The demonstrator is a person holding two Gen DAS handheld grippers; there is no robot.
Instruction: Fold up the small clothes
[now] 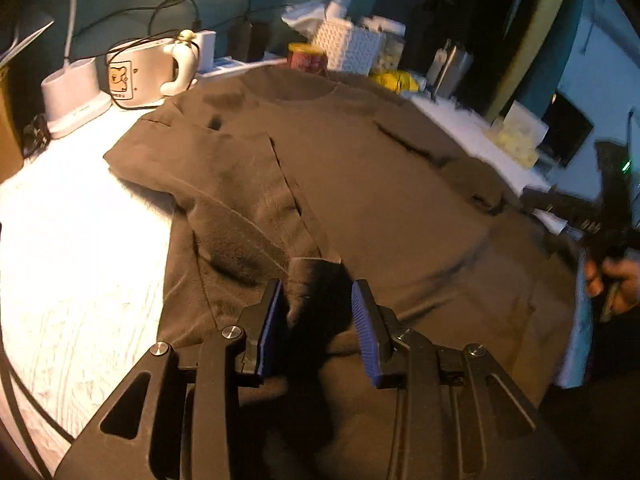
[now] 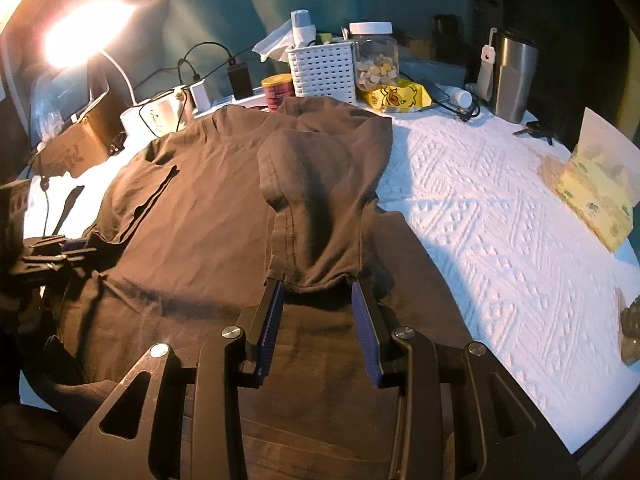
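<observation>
the left wrist view alone shows a hand (image 1: pixel 614 284) at its right edge and a white mug (image 1: pixel 154 74) far ahead on the left; the right wrist view alone shows a glaring lamp (image 2: pixel 86 32), a steel tumbler (image 2: pixel 512 76) and a snack jar (image 2: pixel 374 58).

the left gripper (image 1: pixel 318 290) stands partly spread, a raised corner of the brown t-shirt (image 1: pixel 360 184) between its blue ribbed pads, not pinched. the right gripper (image 2: pixel 318 290) stands partly spread too; the folded sleeve (image 2: pixel 320 200) hangs at its fingertips, and i cannot tell if the pads press it.

the shirt is soft, matte and creased, lying on a white embossed tablecloth (image 2: pixel 500 208).
</observation>
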